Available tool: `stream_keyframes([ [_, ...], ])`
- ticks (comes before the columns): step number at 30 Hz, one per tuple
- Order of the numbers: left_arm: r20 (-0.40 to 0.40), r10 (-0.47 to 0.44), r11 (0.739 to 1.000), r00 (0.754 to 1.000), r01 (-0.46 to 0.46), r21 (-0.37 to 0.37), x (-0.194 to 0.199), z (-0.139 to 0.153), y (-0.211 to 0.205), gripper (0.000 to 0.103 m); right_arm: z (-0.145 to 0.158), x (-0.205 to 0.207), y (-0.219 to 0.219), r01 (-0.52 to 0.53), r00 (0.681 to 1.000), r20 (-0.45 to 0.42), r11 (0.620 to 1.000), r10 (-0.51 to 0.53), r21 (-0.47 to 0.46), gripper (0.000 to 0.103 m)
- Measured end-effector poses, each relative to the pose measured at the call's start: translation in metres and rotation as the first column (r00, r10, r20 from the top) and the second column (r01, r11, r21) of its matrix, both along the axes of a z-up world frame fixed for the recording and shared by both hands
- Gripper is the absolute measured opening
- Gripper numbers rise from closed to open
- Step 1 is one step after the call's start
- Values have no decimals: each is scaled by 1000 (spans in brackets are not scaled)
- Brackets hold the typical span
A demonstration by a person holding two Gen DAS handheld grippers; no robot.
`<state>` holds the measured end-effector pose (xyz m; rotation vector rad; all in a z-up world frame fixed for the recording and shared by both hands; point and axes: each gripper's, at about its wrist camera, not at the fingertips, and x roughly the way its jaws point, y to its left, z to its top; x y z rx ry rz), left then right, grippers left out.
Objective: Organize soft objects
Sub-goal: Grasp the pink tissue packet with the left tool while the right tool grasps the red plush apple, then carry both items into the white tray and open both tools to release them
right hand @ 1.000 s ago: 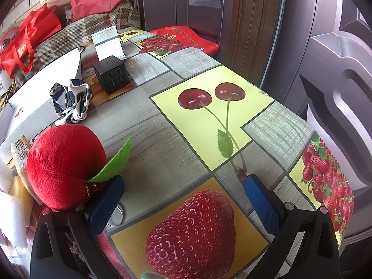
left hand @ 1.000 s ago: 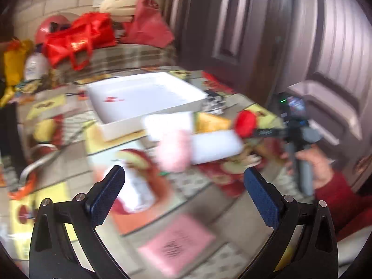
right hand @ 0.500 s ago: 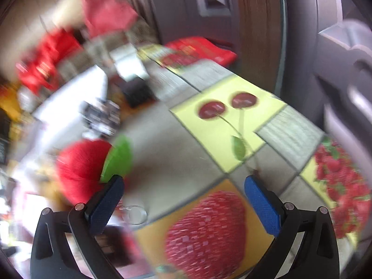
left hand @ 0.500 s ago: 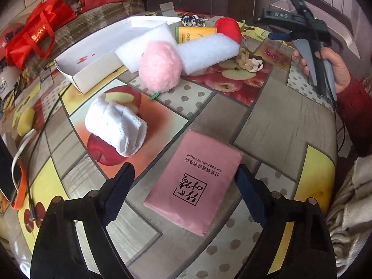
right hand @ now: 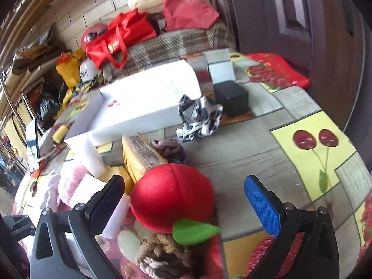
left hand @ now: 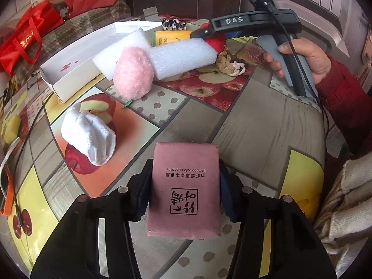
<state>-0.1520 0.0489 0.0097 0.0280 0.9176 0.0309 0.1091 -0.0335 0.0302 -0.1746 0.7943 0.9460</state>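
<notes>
Left wrist view. The pink tissue pack (left hand: 183, 186) is seen lying flat on the fruit-print tablecloth (left hand: 267, 127), between the pads of the left gripper (left hand: 183, 190). The jaws are closing and both pads appear to touch the pack's long sides, so the grasp is read as just made. Farther off lie a rolled white sock (left hand: 90, 137), a pink fluffy ball (left hand: 133, 74), two white foam blocks (left hand: 183, 58), a braided rope knot (left hand: 230, 66) and an open white box (left hand: 76, 65), presumably the destination. The right gripper's body is seen from outside, held in a hand (left hand: 302, 58) in a red sleeve, its tips over the red plush.

Risk: the pack is soft and held near its lower half; it may buckle or slip out on lifting. Carrying it to the box could knock the sock or ball.

Right wrist view. The red plush apple (right hand: 172, 197) with a green felt leaf sits on the cloth between the fingers of the right gripper (right hand: 183, 200). The jaws are closing but still released; gaps show on both sides. Risk: the round plush may roll away, or the left finger may catch the foam beside it.

Only this view shows the black cube (right hand: 231, 97), the patterned cloth (right hand: 200, 118) and a yellow packet (right hand: 141, 155) plainly; the tissue pack is not seen here.
</notes>
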Motion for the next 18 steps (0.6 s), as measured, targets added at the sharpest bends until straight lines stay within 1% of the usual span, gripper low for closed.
stream_keyframes([
  [1,5,-2,1000,1000,2,13,0,1,-2,50,-6,1,3,-22,999,-24,1000,22,-16,63],
  [2,10,-6,1000,1000,6,24,0,1,-4,50,-9,1,0,-37,998,-47,999,37,-9,62],
  [3,16,-7,999,1000,7,34,0,2,-6,50,-11,-1,-5,-38,998,-43,999,38,6,62],
  [4,26,-1,999,1000,0,48,-1,3,-8,50,-10,-2,-10,-40,999,-35,999,41,21,59],
  [6,70,23,998,997,-27,61,-3,9,-7,50,-1,-1,-23,-13,1000,-11,999,13,49,59],
  [8,164,78,994,983,-89,58,-7,21,-4,50,10,4,-41,42,999,21,993,-45,108,59],
  [9,226,115,990,967,-130,54,-10,28,0,50,15,8,-50,79,996,36,987,-85,142,59],
  [10,296,166,980,940,-190,53,-13,35,4,50,19,11,-62,131,988,57,975,-143,182,59],
  [12,424,280,946,861,-322,28,-16,46,15,50,23,12,-76,195,971,87,951,-221,239,60],
  [13,470,340,922,814,-386,1,-18,50,21,50,25,12,-81,223,963,92,939,-254,262,60],
  [15,522,451,867,724,-495,-63,-17,53,35,50,29,7,-88,254,948,111,918,-299,305,60],
  [16,533,499,837,683,-539,-93,-15,53,41,50,30,2,-87,252,944,127,915,-304,315,60],
  [17,534,529,818,660,-565,-112,-14,52,46,50,31,-4,-85,243,943,143,915,-300,322,60],
  [18,529,552,801,645,-586,-122,-10,51,48,50,33,-9,-82,230,943,158,917,-293,328,60],
])
